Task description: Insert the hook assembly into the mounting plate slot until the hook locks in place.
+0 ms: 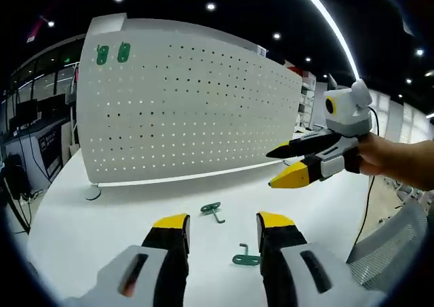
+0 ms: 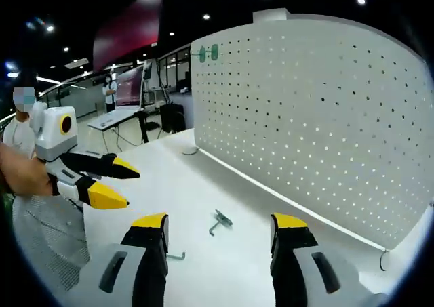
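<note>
On the white table (image 1: pixel 102 219) before the pegboard (image 1: pixel 190 110), two green hooks lie loose: one hook (image 1: pixel 213 210) just ahead of the left gripper (image 1: pixel 222 227), whose jaws stand wide and empty, another (image 1: pixel 245 256) beside its right jaw; the right gripper (image 2: pixel 218 227) likewise gapes over a hook (image 2: pixel 220 220)

Open table in front, board closes the far side

The white table (image 1: pixel 102 232) lies bare around two green hooks (image 1: pixel 213 210), which are apart. The upright pegboard (image 1: pixel 196 110) blocks the back; the right gripper (image 1: pixel 288 165) hangs above the table's right side.
</note>
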### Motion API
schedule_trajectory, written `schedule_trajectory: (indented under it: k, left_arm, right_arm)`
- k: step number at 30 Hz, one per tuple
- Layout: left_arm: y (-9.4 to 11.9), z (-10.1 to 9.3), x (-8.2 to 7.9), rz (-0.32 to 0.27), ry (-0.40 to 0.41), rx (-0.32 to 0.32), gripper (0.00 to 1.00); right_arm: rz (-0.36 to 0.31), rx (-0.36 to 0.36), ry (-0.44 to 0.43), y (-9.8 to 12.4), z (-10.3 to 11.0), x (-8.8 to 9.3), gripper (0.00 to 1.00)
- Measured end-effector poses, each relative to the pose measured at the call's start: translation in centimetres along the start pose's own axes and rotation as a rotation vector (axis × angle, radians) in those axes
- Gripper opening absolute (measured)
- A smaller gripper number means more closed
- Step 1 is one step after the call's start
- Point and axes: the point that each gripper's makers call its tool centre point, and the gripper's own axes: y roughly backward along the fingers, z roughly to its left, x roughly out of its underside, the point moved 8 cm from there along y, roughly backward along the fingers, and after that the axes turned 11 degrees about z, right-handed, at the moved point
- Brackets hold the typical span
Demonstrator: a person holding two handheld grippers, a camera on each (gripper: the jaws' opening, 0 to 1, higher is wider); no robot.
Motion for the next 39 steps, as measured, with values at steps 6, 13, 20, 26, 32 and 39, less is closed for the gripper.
schedule_trajectory:
  k: [6, 13, 20, 26, 32, 39]
  left_arm:
    - [-0.2, 0.0, 0.1, 0.01, -0.006, 0.005, 0.4]
    - [-0.5, -0.2, 0.3, 0.024, -0.013, 0.013, 0.4]
    - [-0.7, -0.3, 0.4, 0.032, -0.015, 0.022, 0.39]
    - [-0.9, -0.1, 0.5, 0.037, -0.007, 0.024, 0.39]
    - [-1.0, 0.0, 0.6, 0.041, 0.0, 0.027, 0.38]
    - [-1.1, 0.0, 0.6, 0.045, 0.005, 0.034, 0.38]
  right_arm:
    - [0.026, -0.023, 0.016, -2.1, -0.5, 0.5, 0.52]
    - [0.068, -0.05, 0.028, -4.6, -1.5, 1.3, 0.43]
    - [0.099, -0.074, 0.03, -6.6, -2.0, 1.9, 0.35]
    - [0.123, -0.087, 0.025, -8.2, -2.3, 2.5, 0.31]
    - [0.145, -0.089, 0.029, -9.3, -2.5, 2.9, 0.28]
    - [0.162, -0.105, 0.025, -10.4, -2.9, 3.2, 0.2]
